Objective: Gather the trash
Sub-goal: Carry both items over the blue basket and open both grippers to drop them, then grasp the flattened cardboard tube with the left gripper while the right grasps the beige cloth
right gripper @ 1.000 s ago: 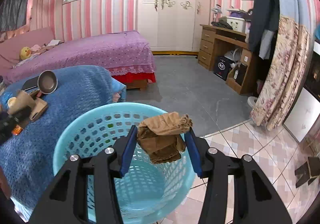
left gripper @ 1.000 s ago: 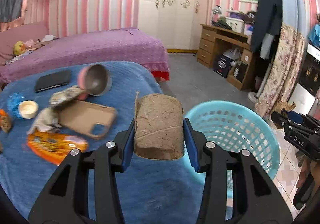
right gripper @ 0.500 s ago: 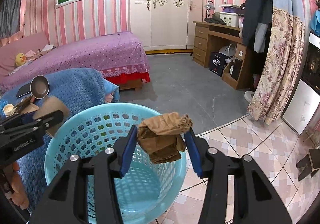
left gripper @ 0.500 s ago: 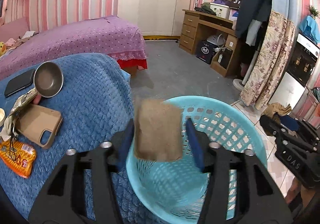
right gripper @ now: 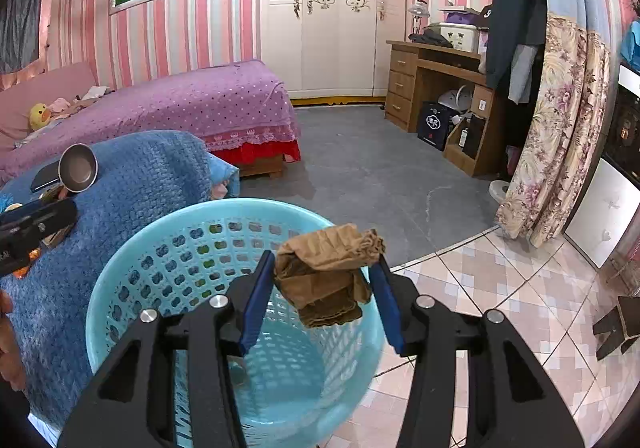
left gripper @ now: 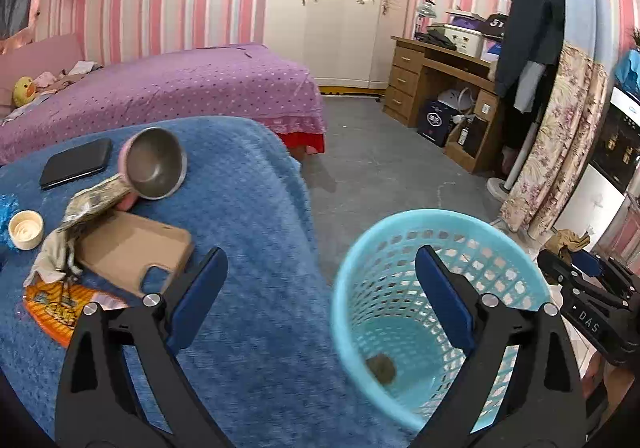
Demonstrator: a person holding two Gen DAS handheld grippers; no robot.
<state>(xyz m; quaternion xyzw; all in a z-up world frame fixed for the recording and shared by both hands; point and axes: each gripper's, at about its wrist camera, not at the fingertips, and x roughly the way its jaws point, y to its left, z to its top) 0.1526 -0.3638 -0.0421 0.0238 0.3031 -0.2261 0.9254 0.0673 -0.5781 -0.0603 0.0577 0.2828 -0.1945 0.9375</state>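
My left gripper (left gripper: pixel 320 260) hangs between the blue blanket and the light blue basket (left gripper: pixel 440 219); its jaws are opening wide with nothing between them. A brown cardboard roll (left gripper: pixel 382 367) lies on the basket's bottom. My right gripper (right gripper: pixel 323 264) is shut on a crumpled brown wad (right gripper: pixel 332 248) above the basket's rim (right gripper: pixel 120 260). In the left wrist view the right gripper (left gripper: pixel 568 256) shows at the right edge with the wad (left gripper: pixel 570 240). An orange snack wrapper (left gripper: pixel 56 308), a crumpled wrapper (left gripper: pixel 96 199) and a grey rag (left gripper: pixel 56 252) lie on the blanket.
On the blue blanket (left gripper: pixel 248 207) also lie a brown phone case (left gripper: pixel 132 248), a metal bowl (left gripper: pixel 158 163), a black phone (left gripper: pixel 76 167) and a white cap (left gripper: pixel 26 230). A purple bed (left gripper: pixel 180 87) stands behind, a wooden desk (left gripper: pixel 440 79) at the right.
My left gripper carried the cardboard roll over the basket, opened, and the roll dropped to the basket's bottom; the gripper then swung back left. The right gripper kept still with its wad.
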